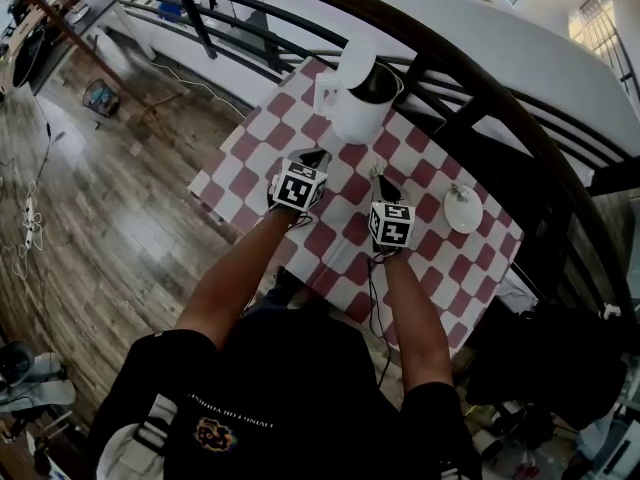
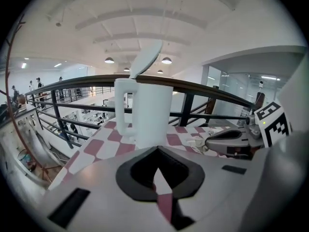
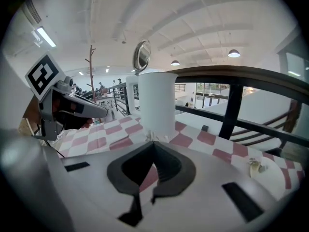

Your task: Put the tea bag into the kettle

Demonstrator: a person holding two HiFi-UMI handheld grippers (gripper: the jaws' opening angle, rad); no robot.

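Observation:
The white kettle (image 1: pixel 358 103) stands at the table's far edge with its lid (image 1: pixel 355 56) tipped open; it also shows as the kettle (image 2: pixel 152 112) and the kettle (image 3: pixel 157 105). My right gripper (image 1: pixel 381 178) is low over the cloth just short of it, shut on a small white crumpled tea bag (image 2: pixel 199 146) that pokes out past its tips (image 3: pixel 153 138). Beside it on the left, my left gripper (image 1: pixel 318 156) is shut with nothing in it, and points at the kettle's handle side (image 2: pixel 157 149).
The table (image 1: pixel 255 158) has a red and white checked cloth. A white saucer (image 1: pixel 463 210) with a small pale thing (image 3: pixel 256 164) on it sits to the right. A dark curved railing (image 1: pixel 480 88) runs close behind the kettle, with a drop beyond it.

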